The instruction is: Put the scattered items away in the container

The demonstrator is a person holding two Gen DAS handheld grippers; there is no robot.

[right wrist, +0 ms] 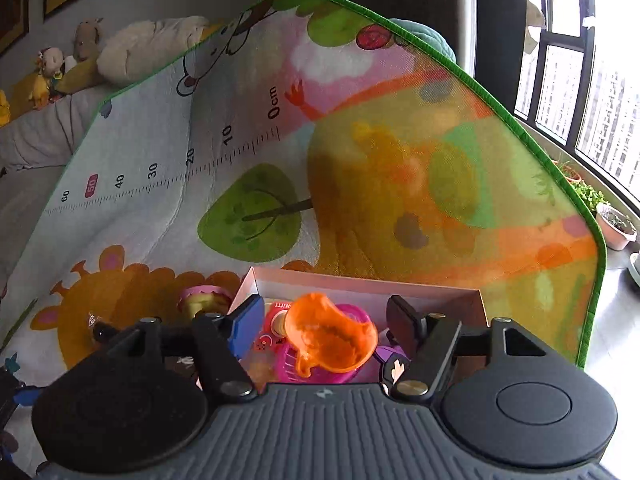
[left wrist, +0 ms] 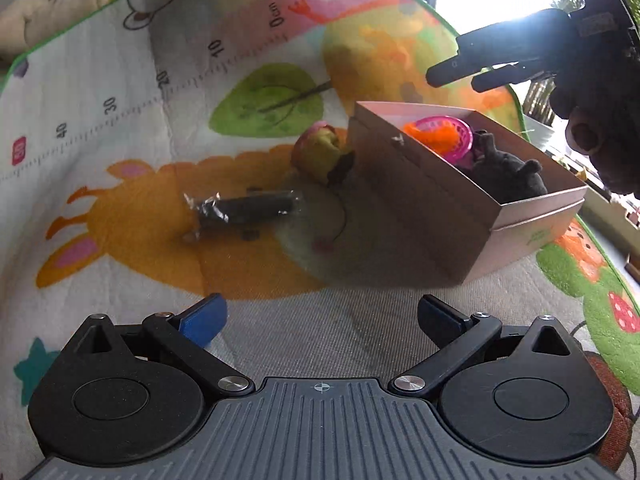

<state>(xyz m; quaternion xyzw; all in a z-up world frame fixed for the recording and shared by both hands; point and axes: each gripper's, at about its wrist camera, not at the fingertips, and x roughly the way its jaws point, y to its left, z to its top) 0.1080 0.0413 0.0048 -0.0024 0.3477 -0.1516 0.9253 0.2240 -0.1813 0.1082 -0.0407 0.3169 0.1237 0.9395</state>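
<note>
Right claw (right wrist: 324, 322), jaws apart over the box (right wrist: 478, 300), orange cup (right wrist: 330, 340) loose between them: drop step. Left claw (left wrist: 320, 318), wide apart and empty, faces the black tube (left wrist: 248, 210) on the mat (left wrist: 120, 160), left of the box; next, close on it.

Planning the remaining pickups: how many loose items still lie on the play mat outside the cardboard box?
2: black plastic-wrapped cylinder mid-mat; pink-and-yellow plush toy against the cardboard box. Others may be hidden.

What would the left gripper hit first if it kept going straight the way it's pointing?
Probably bare play mat, then the wrapped black roll lying just left of its line. The left gripper is open and empty; depth is hard to judge.
</note>
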